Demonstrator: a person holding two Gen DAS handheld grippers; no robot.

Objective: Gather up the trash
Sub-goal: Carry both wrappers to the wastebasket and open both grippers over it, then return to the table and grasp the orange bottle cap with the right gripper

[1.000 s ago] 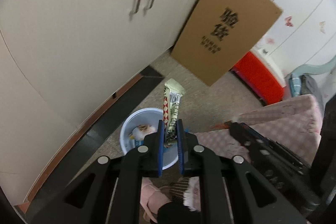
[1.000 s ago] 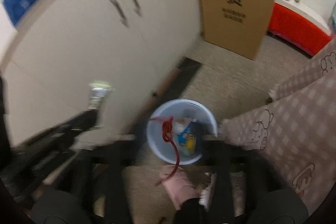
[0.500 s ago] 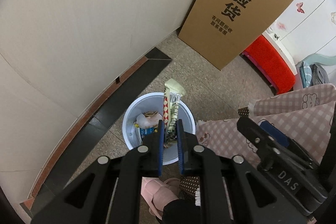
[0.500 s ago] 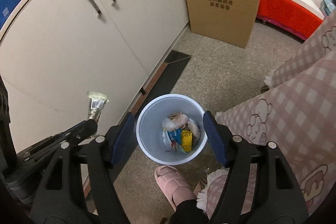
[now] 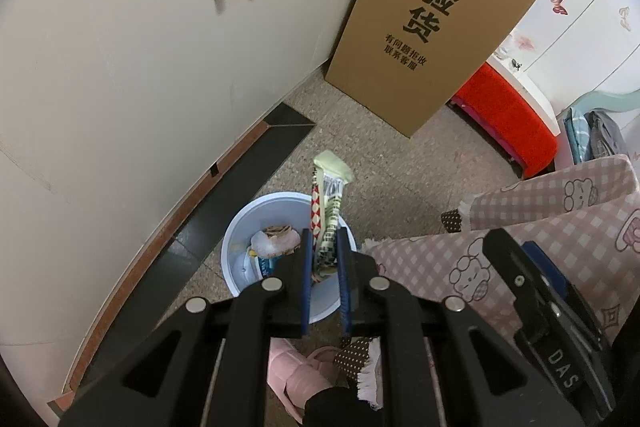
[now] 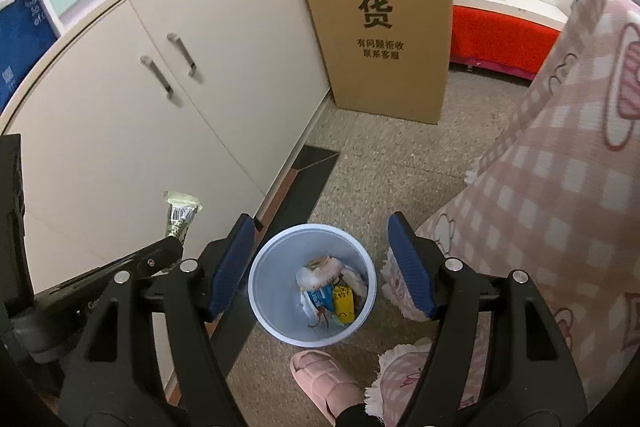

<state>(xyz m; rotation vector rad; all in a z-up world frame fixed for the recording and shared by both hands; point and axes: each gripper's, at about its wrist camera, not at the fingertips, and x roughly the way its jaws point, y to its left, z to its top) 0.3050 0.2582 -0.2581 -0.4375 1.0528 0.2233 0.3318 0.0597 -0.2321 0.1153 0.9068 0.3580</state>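
A second ago the right tongs [image 6: 320,263] carried a red string over the bin; now they hang spread wide and empty above the pale blue trash bin [image 6: 276,323], and a red string [image 6: 320,319] lies inside at the bottom, so that piece looks delivered. The right view has also steadied from a blur, with the bin now framed squarely between the two blue pads [image 6: 234,259]. The left tongs [image 5: 325,267] have stayed pressed together, pinching a crumpled snack wrapper [image 5: 327,211] that stands up beyond their tips; across the last second the bin has slid closer beneath them, and its rim [image 5: 256,205] now sits just under and slightly left of the tips. By my reading, the wrapper is the next piece to drop, and the left tongs are almost over the opening but perhaps near its right edge. In the bin, below the right tongs, lie a white crumpled wad [image 6: 316,273], a blue-and-white packet [image 6: 320,299] and a yellow packet [image 6: 344,303], all low in the bottom. A tall cardboard box [image 6: 376,11] stands on the floor well beyond both tongs.
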